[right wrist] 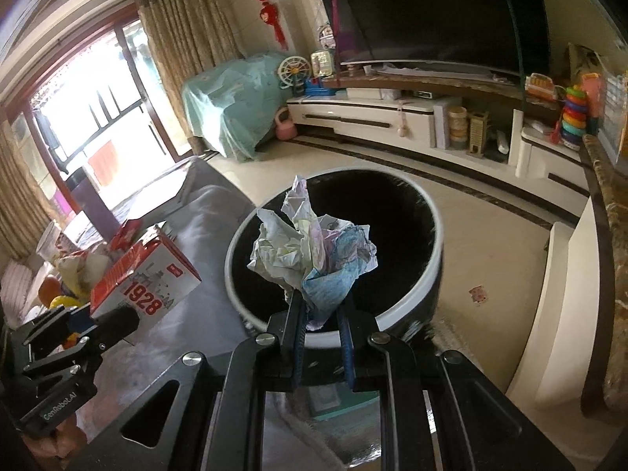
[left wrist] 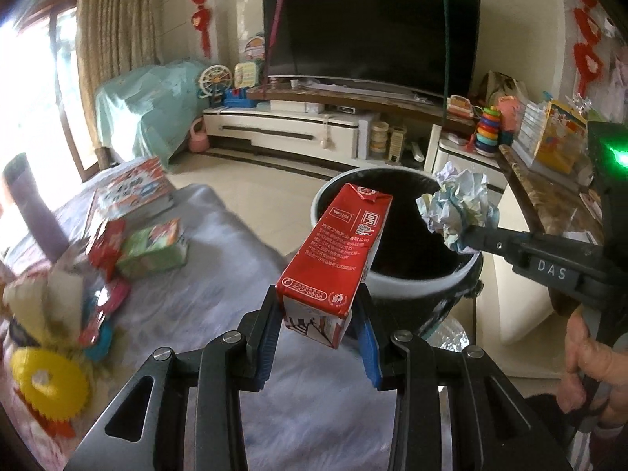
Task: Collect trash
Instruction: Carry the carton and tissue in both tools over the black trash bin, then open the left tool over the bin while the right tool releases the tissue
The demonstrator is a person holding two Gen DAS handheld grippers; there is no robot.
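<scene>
Both jaws are shut tight, the left gripper (left wrist: 320, 314) on a red and white milk carton (left wrist: 331, 259) and the right gripper (right wrist: 322, 337) on a crumpled paper ball (right wrist: 310, 251), held above the round white-rimmed black bin (right wrist: 429, 271), which could be missed if the carton is dropped near the rim.

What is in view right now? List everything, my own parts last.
milk carton: 1, red and white, gripped at the bin's near edge
paper ball: 1, white-blue, crumpled, held over the bin
trash bin: 1, white rim, black inside, on the floor
green packet: 1, on the grey-covered table
yellow gear toy: 1, table's near left
TV: 1, black, far wall
left gripper: shut on carton
right gripper: shut on paper
</scene>
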